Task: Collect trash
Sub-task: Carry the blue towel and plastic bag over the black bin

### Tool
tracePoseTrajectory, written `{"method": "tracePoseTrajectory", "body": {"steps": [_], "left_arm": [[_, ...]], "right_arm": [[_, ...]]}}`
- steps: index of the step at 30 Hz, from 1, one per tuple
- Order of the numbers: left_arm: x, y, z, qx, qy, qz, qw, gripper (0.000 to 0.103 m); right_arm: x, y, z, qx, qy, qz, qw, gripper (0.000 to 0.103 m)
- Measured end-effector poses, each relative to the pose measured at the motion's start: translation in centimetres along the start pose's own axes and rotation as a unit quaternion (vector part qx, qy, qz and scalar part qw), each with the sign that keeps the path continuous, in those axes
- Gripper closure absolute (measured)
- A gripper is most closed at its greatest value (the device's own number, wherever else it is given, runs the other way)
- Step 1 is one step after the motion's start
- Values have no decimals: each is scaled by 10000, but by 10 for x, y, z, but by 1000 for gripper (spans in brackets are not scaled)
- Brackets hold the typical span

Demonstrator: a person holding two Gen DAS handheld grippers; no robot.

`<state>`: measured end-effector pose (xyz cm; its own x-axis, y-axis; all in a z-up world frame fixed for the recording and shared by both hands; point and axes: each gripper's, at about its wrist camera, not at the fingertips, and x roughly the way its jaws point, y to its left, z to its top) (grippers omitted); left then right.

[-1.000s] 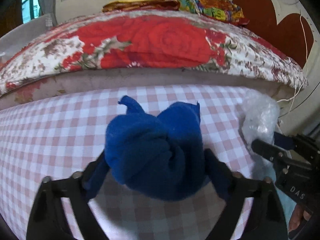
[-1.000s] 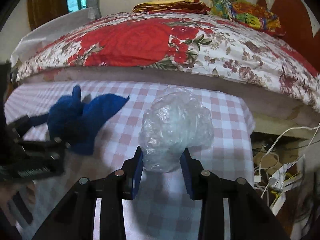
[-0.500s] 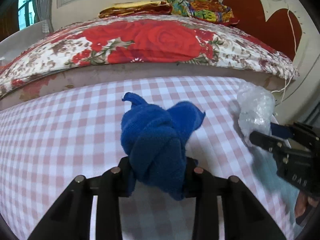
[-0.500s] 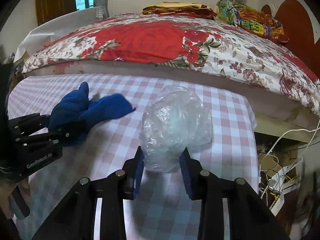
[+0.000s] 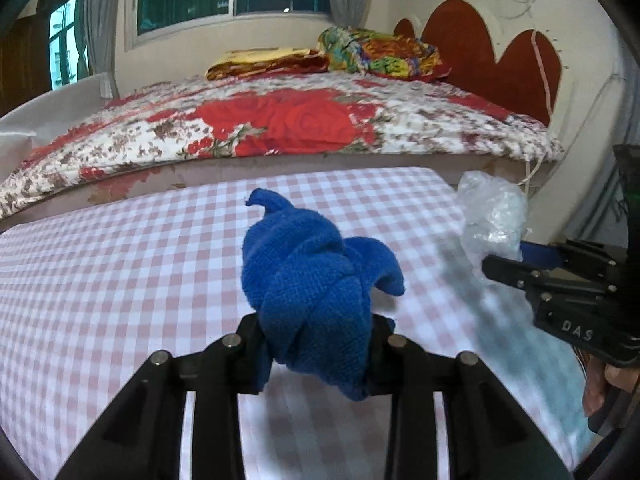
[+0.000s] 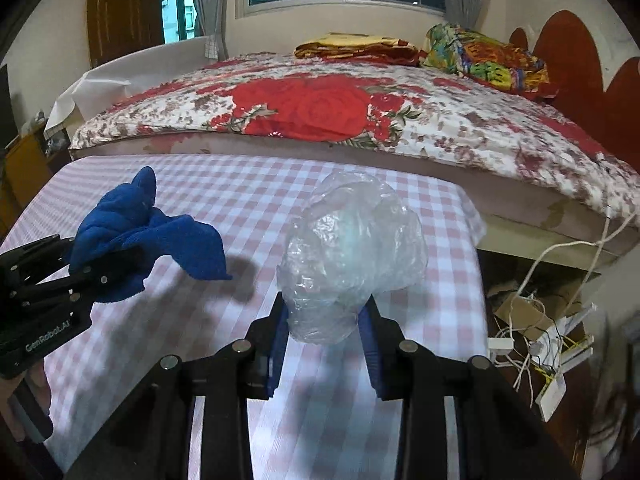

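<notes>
White "DAS" lettering, partly cut off, on the black plastic body of the right tongs point(image 5: 502, 258), seen at the right edge of the left wrist view; white "GenRobot.AI" lettering along the black plastic body of the left tongs point(image 6: 106, 266), seen at the left edge of the right wrist view; nothing else readable in either view

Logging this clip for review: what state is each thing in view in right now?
Blue cloth: bunched, gripped by the left tool, lifted off the table.
Clear plastic wad: crumpled, gripped by the right tool.
Checked tablecloth: spread flat.
Bed cover: spread over the bed.
</notes>
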<state>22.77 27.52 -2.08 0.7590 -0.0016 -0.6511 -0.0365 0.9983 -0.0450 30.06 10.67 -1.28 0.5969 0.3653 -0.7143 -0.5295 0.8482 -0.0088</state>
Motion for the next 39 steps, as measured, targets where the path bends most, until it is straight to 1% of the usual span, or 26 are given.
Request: {"method": "tracePoseTrajectory", "body": {"steps": [5, 10, 16, 18, 20, 25, 30, 39], "left_arm": [[-42, -21, -13, 45, -214, -100, 9997, 68], [-71, -41, -25, 212, -361, -94, 9991, 68], [-91, -57, -46, 87, -336, -236, 9991, 68], [-97, -65, -52, 98, -346, -265, 9990, 68], [-102, -73, -59, 64, -322, -377, 9988, 68], [-110, -99, -73, 181, -288, -569, 9978, 68], [-110, -128, -85, 255, -122, -920, 9954, 68], [-112, -181, -97, 678, -65, -1315, 9890, 68]], "right_arm": [[-42, 4, -29, -14, -155, -73, 9999, 67], [-75, 8, -51, 4, -296, -119, 9995, 67], [-110, 5, -79, 70, -415, -209, 9989, 67], [-122, 0, -90, 121, -441, -251, 9986, 67], [-134, -8, -103, 211, -462, -319, 9982, 67], [-159, -23, -129, 375, -508, -495, 9968, 67], [-189, -43, -159, 559, -567, -737, 9941, 67], [-229, -83, -207, 913, -501, -1322, 9857, 67]]}}
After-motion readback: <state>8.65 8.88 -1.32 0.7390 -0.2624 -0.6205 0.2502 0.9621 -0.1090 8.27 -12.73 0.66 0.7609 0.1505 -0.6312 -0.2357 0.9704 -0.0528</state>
